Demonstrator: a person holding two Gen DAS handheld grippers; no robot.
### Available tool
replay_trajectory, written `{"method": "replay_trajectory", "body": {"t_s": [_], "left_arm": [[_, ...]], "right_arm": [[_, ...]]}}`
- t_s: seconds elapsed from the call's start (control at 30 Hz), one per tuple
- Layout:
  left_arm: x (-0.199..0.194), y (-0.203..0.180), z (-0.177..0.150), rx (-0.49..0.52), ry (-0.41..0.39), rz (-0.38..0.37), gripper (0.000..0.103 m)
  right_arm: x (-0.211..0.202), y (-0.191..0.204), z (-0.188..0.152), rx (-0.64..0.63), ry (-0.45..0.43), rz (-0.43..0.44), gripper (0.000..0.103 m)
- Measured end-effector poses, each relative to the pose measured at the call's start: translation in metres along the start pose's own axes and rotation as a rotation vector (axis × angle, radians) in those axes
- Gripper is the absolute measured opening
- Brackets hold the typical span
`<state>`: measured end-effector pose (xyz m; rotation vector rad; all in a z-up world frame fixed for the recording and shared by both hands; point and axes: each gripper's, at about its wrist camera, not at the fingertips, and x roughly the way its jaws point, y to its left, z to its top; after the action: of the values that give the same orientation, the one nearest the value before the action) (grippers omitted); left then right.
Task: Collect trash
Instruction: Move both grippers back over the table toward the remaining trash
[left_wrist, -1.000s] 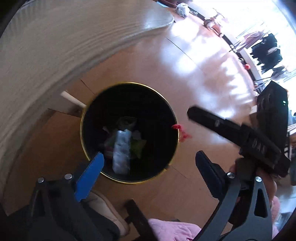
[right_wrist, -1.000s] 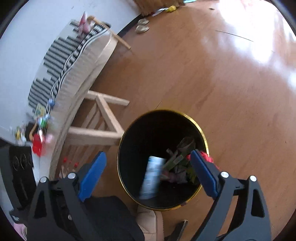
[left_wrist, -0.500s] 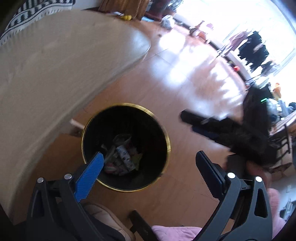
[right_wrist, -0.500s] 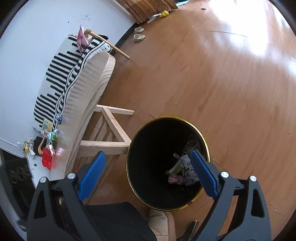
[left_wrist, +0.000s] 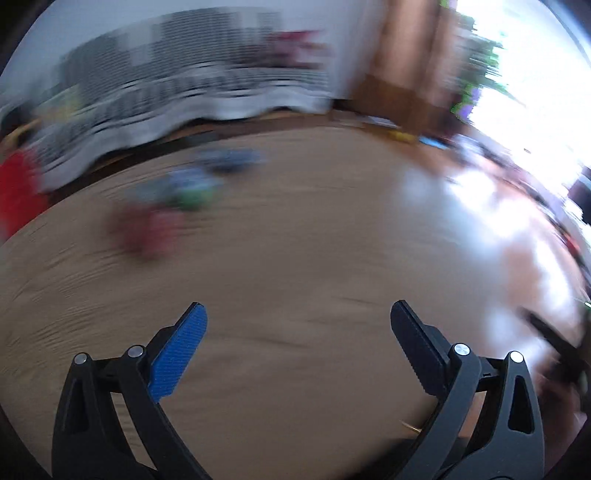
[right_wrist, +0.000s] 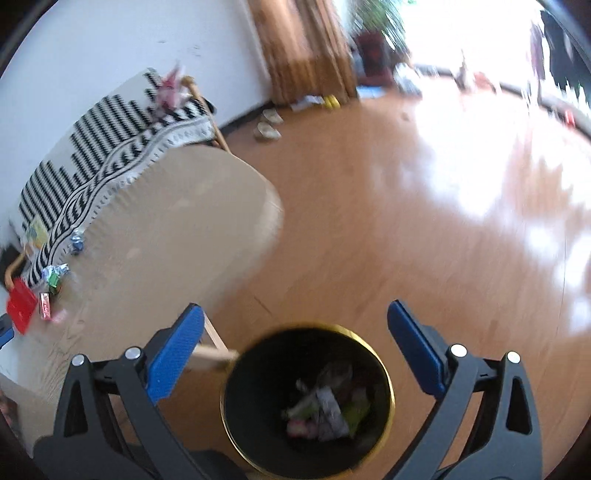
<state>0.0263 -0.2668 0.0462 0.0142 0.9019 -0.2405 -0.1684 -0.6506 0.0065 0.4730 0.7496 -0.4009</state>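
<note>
Above the black bin (right_wrist: 306, 398) of wrappers (right_wrist: 325, 410), both hand-held grippers (right_wrist: 295, 328) (left_wrist: 297, 325) agape, empty.

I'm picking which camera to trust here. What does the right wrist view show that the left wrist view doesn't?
Only the right wrist view shows the black bin with trash inside, and the wrappers sharply. Only the left wrist view looks across the tabletop, with the wrappers as blurred colour. Both show the table, the striped cloth and open, empty jaws.
</note>
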Motion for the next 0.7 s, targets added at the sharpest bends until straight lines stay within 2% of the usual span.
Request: {"method": "replay_trajectory", "body": {"t_s": [0.03,0.1,0.17,0.23,0.33,0.47,0.7], "left_arm": [[0.008,0.020,0.004,-0.049,0.008,0.035,0.097],[0.035,0.072,0.018,-0.224,0.057,0.126,0.097],[0.059,0.103,0.029,-0.344,0.094,0.130,0.097],[0.085,0.119,0.044,-0.421,0.122,0.149,0.097],[0.113,0.123,0.059,-0.411,0.140,0.178,0.097],[0.149,0.116,0.075,-0.305,0.165,0.269,0.097],[0.132,0.162,0.060,-0.314,0.176,0.306,0.097]], "right_arm": [[-0.002,0.013,0.004,-0.021,-0.024,0.014,0.096],[-0.003,0.041,0.011,-0.055,-0.055,0.062,0.096],[0.001,0.062,0.014,-0.077,-0.057,0.100,0.096],[0.010,0.085,0.012,-0.121,-0.040,0.137,0.096],[0.027,0.110,0.004,-0.213,0.002,0.147,0.096],[0.049,0.133,-0.002,-0.292,0.034,0.142,0.096],[0.072,0.149,-0.003,-0.327,0.049,0.164,0.096]]}}
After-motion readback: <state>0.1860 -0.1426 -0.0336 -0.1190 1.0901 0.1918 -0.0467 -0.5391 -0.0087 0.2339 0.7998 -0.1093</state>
